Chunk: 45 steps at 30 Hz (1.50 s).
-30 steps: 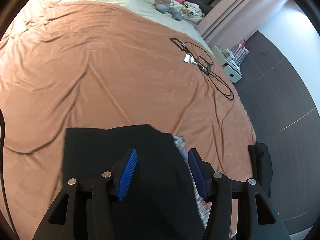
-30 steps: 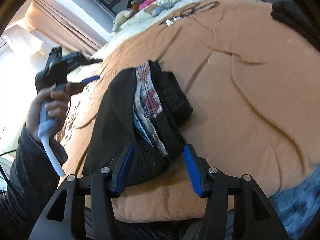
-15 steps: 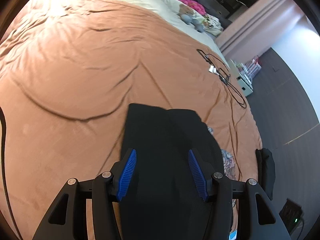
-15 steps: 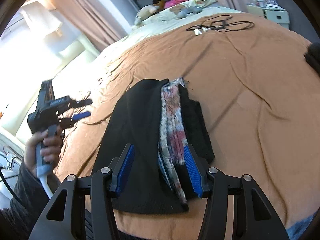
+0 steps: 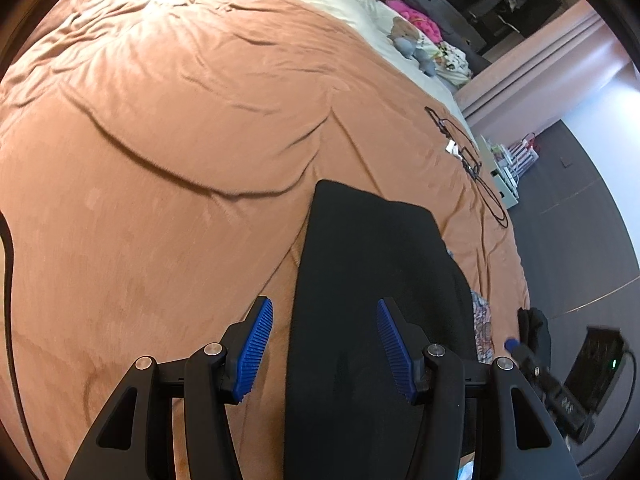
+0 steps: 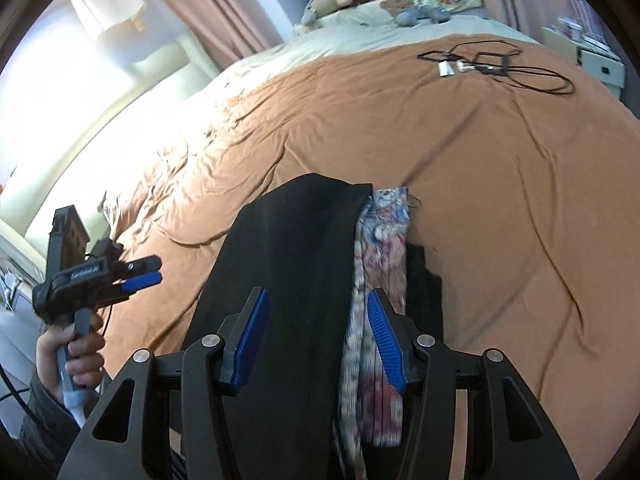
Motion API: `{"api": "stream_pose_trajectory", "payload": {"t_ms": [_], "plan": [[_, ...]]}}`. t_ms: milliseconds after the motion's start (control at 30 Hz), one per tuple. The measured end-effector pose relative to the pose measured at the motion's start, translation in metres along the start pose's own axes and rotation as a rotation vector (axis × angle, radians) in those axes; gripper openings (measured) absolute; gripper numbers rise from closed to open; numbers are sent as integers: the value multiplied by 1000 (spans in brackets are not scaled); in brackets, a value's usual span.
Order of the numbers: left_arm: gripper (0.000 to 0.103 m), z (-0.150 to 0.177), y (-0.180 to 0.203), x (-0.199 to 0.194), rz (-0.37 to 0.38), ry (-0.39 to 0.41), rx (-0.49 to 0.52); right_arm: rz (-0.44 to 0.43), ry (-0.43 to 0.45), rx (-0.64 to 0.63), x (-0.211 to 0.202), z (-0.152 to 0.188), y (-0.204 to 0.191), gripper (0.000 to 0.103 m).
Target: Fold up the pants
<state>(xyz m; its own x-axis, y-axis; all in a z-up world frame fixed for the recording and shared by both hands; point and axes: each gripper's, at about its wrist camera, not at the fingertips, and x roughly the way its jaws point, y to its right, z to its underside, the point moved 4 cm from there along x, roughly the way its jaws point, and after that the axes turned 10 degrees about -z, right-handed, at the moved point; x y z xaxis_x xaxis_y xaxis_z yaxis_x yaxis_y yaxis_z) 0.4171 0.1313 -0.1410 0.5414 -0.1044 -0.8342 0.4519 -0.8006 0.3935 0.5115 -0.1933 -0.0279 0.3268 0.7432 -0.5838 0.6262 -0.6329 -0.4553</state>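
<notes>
The left tongs (image 5: 325, 344) hover over the near end of the black pants (image 5: 372, 280), jaws wide apart and holding nothing. The right tongs (image 6: 314, 332) are likewise spread wide and empty above the pants (image 6: 288, 264). The pants lie folded on the bed (image 5: 160, 160), atop a floral garment (image 6: 380, 248). Open blanket stretches left and far; a cable (image 6: 500, 64) lies far right.

Black pants (image 6: 288, 280) flatter, more folded
</notes>
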Motion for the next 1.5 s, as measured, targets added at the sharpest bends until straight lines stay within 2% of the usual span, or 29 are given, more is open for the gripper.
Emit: {"api": "stream_pose_trajectory", "payload": {"t_ms": [333,600,700,767,800,867,967,1133,1267,1333,1500], "plan": [[57,14,-7,15,12,-33,-45,43,-133,-5,64,-37,10,50],[56,17,-10,33,10,-67,-62,18,-165,32,93,-56,19,48],[55,18,-8,37,11,-73,-58,7,-189,51,100,-55,25,38],[55,18,-6,39,12,-75,-56,14,-217,60,108,-56,28,24],[55,18,-6,41,14,-76,-55,19,-232,61,111,-55,29,22],[55,18,-5,42,13,-79,-54,41,-253,57,118,-54,31,10],[55,20,-3,44,11,-86,-47,48,-241,71,116,-58,32,2],[55,25,3,43,17,-93,-32,78,-169,77,91,-67,32,1],[54,31,9,45,23,-104,-20,111,-145,84,73,-64,35,1],[50,34,12,47,25,-114,-17,145,-130,77,67,-61,36,0],[49,41,13,48,15,-123,-10,170,-121,72,67,-55,31,0]]}}
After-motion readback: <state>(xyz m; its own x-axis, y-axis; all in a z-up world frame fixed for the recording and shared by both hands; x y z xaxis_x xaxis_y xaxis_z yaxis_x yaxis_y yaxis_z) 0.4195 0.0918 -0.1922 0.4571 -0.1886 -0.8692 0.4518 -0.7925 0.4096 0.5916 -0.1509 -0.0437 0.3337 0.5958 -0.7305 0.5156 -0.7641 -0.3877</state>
